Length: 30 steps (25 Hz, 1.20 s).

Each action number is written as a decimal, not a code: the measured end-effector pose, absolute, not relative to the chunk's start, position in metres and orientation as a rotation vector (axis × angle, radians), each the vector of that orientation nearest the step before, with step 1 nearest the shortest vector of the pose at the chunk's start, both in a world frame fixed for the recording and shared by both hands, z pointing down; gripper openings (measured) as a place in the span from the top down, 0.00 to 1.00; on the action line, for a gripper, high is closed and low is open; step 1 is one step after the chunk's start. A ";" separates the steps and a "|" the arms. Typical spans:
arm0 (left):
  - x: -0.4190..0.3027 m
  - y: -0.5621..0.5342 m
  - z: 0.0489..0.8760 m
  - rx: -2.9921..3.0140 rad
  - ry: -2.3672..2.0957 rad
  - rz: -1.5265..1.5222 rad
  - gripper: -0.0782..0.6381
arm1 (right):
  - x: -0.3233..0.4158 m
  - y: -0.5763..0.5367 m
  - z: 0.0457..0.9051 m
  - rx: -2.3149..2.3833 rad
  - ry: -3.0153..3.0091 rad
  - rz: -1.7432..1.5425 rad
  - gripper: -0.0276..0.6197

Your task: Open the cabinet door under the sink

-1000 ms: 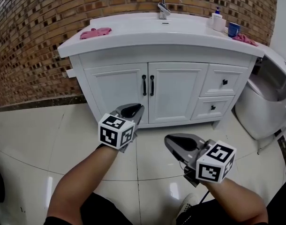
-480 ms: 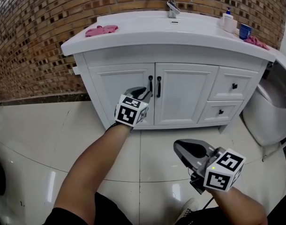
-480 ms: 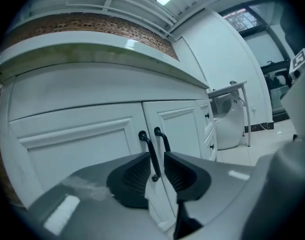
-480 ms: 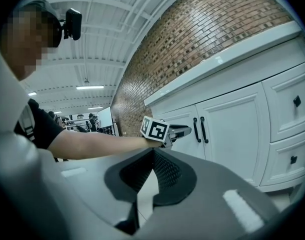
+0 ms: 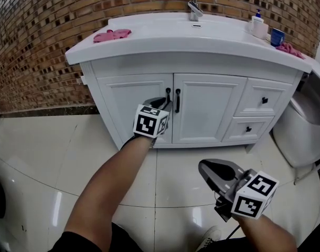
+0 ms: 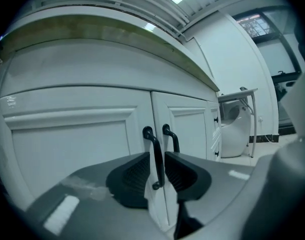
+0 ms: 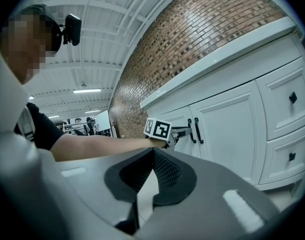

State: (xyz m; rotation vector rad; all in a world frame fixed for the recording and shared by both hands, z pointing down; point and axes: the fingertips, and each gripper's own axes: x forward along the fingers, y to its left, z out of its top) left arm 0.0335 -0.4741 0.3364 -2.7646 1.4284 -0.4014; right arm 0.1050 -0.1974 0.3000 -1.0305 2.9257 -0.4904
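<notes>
Head view: a white cabinet (image 5: 128, 70) under the sink, both doors shut. The left door (image 5: 123, 101) carries a black left handle (image 5: 168, 92) at the cabinet's middle seam, with the right handle (image 5: 177, 100) just beside it. The left gripper (image 5: 165, 104) is held out at the left handle. The right gripper (image 5: 203, 167) hangs low over the floor tiles (image 5: 44, 151), well apart from the cabinet. Listed on the countertop: a pink cloth (image 5: 113, 34) near the left edge, a faucet (image 5: 194, 7) at the back edge, and a soap bottle (image 5: 259, 26), a blue cup (image 5: 277, 36) and a second pink cloth (image 5: 289, 49) toward the right corner. Two drawers (image 5: 254, 96) are set right of the doors, and a white fixture (image 5: 301, 130) stands beyond the cabinet's right side. Left gripper view: the jaws are seen narrowly apart, with the left handle's bar standing in the gap between them. Whether it is pressed by either pad cannot be told. Right gripper view: the jaws are brought together and nothing is held. Step judged in hand: the grasp of the left handle, with the door not yet opened. The next move is judged to call for the jaws to be closed on the bar and the door drawn outward on its arc. Obstruction noted: the right handle, so close by, could be caught by the outer jaw, and the door's likely swing is crossed by the person's own forearm (image 5: 113, 182).
</notes>
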 end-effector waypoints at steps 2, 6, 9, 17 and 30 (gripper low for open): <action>0.036 -0.477 0.334 -2.787 1.437 -0.373 0.75 | 0.107 -0.199 0.299 -1.033 2.918 -0.494 0.95; 0.042 -0.480 0.335 -2.809 1.444 -0.366 0.75 | 0.109 -0.201 0.298 -1.034 2.915 -0.495 0.95; 0.043 -0.482 0.338 -2.809 1.465 -0.362 0.78 | 0.111 -0.202 0.301 -1.036 2.917 -0.498 0.95; 0.040 -0.479 0.339 -2.857 1.468 -0.353 0.82 | 0.110 -0.203 0.303 -1.047 2.919 -0.498 0.95; 0.033 -0.440 0.337 -2.893 1.385 -0.353 0.83 | 0.103 -0.204 0.305 -1.058 2.962 -0.464 0.95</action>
